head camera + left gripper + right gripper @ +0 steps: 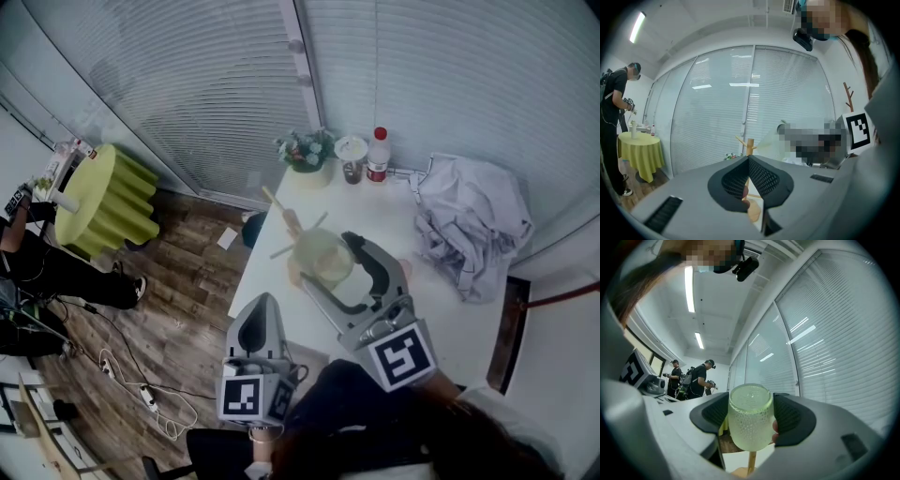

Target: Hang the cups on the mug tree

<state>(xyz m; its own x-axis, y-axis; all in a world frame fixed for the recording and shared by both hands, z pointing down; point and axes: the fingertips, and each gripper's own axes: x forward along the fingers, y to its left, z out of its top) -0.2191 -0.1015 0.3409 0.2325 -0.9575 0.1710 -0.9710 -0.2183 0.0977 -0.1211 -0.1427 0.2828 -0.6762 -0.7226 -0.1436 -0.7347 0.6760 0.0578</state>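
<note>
You held one pale green, dimpled glass cup (749,425) clamped between the right gripper's (750,411) black ribbed pads. That arm was stretched forward, so the cup sat just over the single wooden mug tree (292,223) on the white table (394,220). Your left gripper (748,161) hung back at the table's near edge, jaws pressed together, empty.

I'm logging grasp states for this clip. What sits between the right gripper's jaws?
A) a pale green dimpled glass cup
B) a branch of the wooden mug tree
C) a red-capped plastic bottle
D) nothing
A: in the right gripper view, the right gripper has one dark pad on each side of the pale green dimpled glass cup, clamping it.
</note>
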